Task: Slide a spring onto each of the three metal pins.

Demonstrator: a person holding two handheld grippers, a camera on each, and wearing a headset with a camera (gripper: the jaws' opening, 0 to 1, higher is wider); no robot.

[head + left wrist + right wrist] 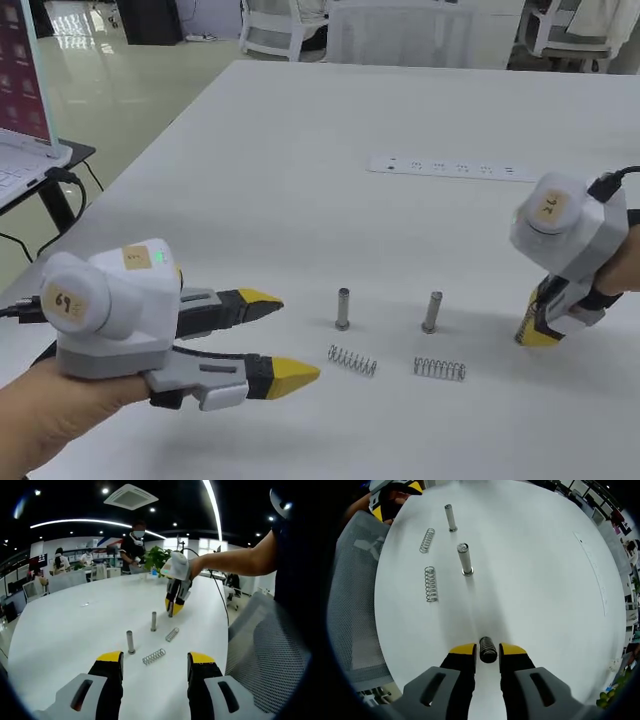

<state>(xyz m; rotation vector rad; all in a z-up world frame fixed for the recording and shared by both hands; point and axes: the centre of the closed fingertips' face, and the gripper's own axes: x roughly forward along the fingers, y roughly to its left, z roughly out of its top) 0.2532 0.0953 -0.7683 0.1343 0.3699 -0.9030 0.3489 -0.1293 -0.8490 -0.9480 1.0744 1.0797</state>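
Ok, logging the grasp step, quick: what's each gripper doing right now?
Left gripper: open, holding nothing.
Right gripper: closed on a spring.

Two upright pins (pixel 130 642), two loose springs (pixel 153 656) beyond parted fingers (pixel 110 663); right gripper (pixel 173 611) farther

Left tool (pixel 297 337) and right tool (pixel 535 335) look alike: rounded pale grey housing, tan round sticker with a handwritten number, grey and black jaws tipped yellow, black cable at the rear. A green light dots the left housing. The person wears a dark top (pixel 292 580).
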